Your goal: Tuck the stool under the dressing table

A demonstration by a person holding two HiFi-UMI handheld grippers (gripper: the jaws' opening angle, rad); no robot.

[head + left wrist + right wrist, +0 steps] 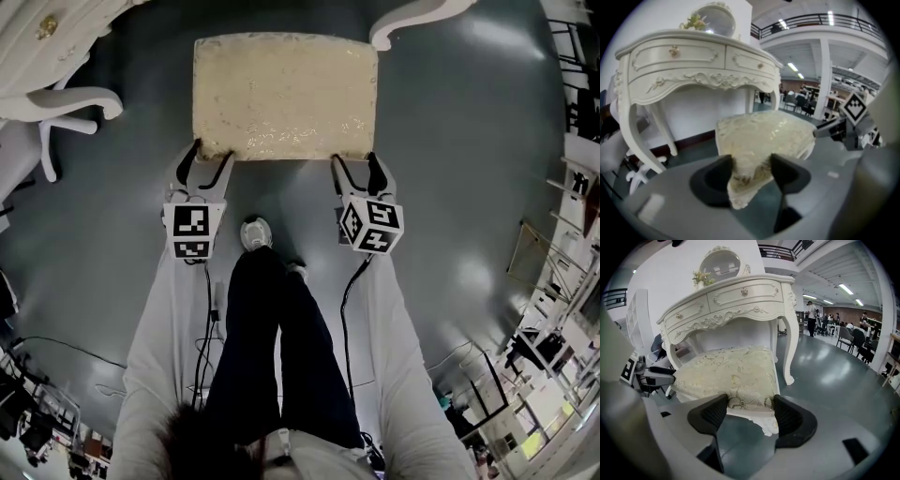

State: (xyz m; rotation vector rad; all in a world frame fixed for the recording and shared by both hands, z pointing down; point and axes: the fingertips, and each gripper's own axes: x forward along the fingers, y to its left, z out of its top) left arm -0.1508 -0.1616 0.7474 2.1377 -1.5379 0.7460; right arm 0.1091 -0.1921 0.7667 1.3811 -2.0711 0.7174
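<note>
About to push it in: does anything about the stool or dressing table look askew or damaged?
Nothing stands out. The cream brocade-cushioned stool stands upright before the white carved dressing table, with the left gripper and right gripper shut on its near corners.

"What carried it all?"

"A glossy grey floor [469, 187], with pale patches of light at the right of the head view."

"And on it?"

"The dressing table [42, 42] stood on curved white legs at the upper left and top edge. The stool [284, 94] was at top centre between them, though I couldn't tell if its feet touched down. A person's shoe [255, 232] was planted mid-frame, and a thin black cable [66, 347] trailed across the lower left."
</note>
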